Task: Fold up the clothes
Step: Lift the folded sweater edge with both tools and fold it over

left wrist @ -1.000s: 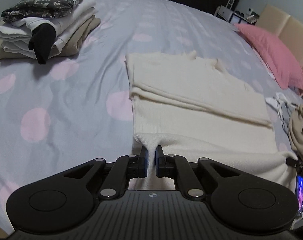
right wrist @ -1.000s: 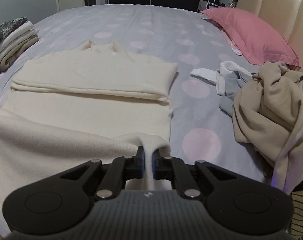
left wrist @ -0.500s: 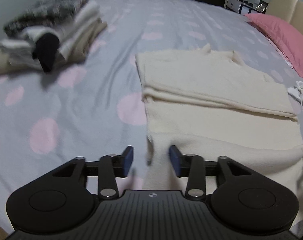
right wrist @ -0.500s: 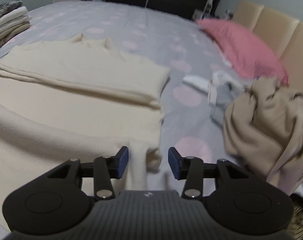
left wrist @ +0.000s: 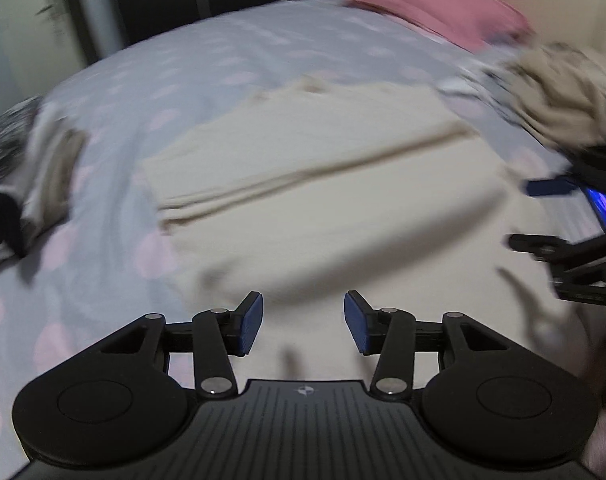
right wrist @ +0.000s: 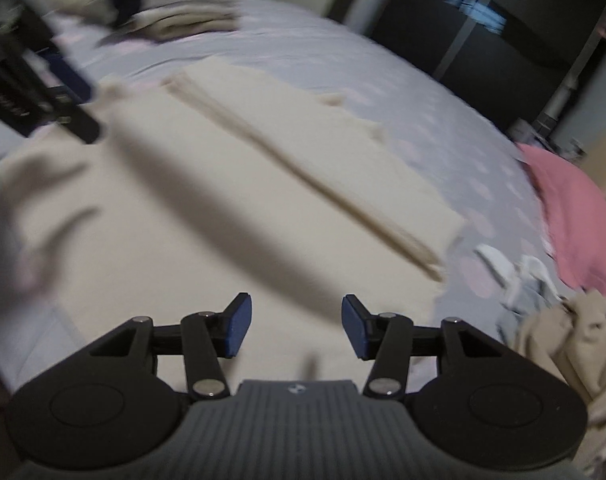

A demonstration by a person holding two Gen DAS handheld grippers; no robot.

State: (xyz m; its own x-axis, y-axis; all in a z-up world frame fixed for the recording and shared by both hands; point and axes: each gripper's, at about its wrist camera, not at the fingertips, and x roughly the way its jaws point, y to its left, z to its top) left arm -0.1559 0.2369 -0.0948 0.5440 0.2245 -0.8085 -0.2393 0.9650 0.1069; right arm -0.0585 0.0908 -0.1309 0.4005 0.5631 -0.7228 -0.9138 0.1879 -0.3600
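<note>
The cream sweater point(left wrist: 327, 200) lies partly folded on the bed point(left wrist: 231, 64). Our left hand-held gripper point(left wrist: 303, 322) stands apart, empty; the right hand-held gripper point(right wrist: 291, 326) is opening, empty. We judge the knit soft, limp: grip hem corners.

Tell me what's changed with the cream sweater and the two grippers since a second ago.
Both grippers let go. A second ago each pinched the near hem of the cream sweater; now the left gripper has bare fingers, and the right gripper is opening, nothing between its fingers. The released hem lies flat on the sweater. Both views have rolled and swung inward. The folded stack, pink pillow and beige pile stayed put.
</note>
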